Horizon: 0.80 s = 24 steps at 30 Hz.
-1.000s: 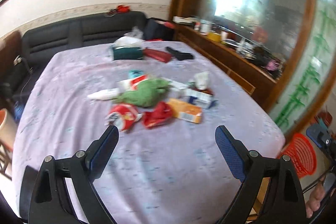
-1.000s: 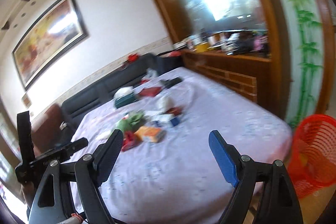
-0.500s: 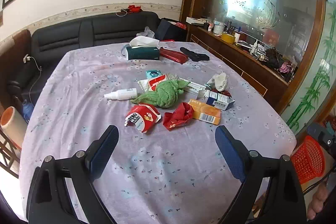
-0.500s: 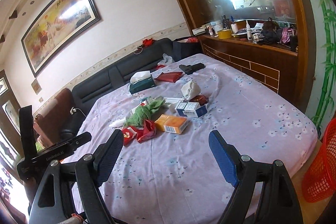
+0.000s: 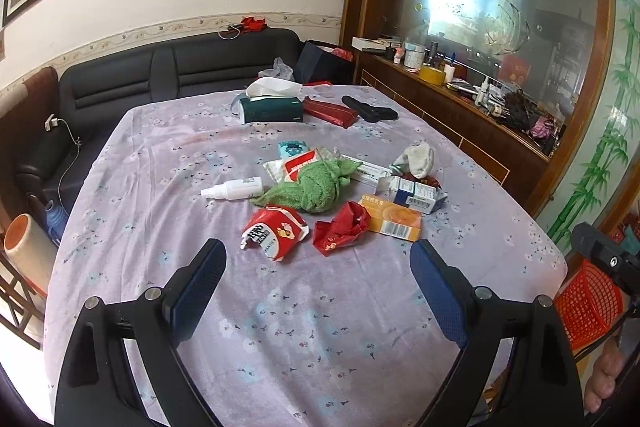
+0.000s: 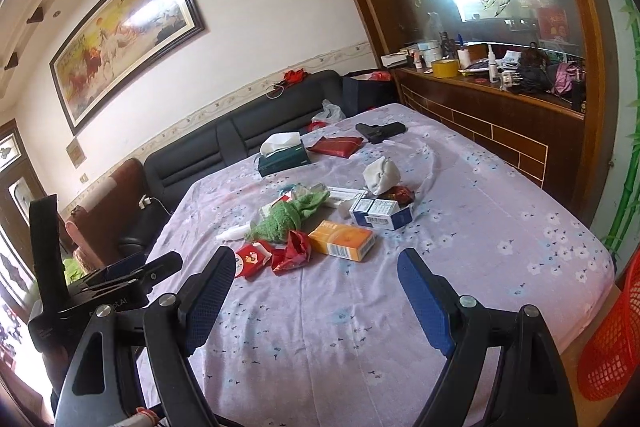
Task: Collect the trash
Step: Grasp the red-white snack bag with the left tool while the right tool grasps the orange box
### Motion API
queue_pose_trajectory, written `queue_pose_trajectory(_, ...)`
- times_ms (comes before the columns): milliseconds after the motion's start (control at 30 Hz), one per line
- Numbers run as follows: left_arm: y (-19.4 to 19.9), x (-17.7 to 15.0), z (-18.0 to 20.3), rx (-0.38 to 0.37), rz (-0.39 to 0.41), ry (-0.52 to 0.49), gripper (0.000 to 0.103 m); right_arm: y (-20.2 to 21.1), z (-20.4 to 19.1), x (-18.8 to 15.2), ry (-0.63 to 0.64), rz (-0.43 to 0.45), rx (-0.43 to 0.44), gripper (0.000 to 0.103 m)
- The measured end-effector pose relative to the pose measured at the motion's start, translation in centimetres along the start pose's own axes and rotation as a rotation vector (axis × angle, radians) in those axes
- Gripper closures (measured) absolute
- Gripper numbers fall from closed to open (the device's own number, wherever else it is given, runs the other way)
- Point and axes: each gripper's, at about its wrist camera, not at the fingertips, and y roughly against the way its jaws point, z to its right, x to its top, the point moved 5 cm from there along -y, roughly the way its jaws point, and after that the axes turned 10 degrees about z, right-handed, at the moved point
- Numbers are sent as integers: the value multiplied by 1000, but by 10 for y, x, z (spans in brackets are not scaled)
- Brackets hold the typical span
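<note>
Jaws gape on both; only right wrist shows left gripper (image 6: 120, 279).

bare cloth (image 5: 320, 327) ahead, trash pile (image 5: 328, 203) beyond

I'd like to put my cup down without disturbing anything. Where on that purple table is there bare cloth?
The widest bare patch of the table lies at the near edge, between both open grippers and the red snack wrapper. The strip left of the spray bottle is also bare, as is the right side beyond the orange box. The middle, around the green cloth, is crowded.
</note>
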Motion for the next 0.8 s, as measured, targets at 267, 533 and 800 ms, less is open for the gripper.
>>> queue_pose_trajectory(267, -14, 6, -16, 7, -15, 8, 11, -21, -7, -3, 26, -30, 40, 14)
queue_pose_trajectory(533, -113, -9, -43, 29, -191, 16, 11, -92, -2, -19, 56, -164, 132, 11)
queue_pose_trajectory(800, -194, -32, -62, 68, -320, -1, 11, -199, 31, -38, 63, -336, 108, 11)
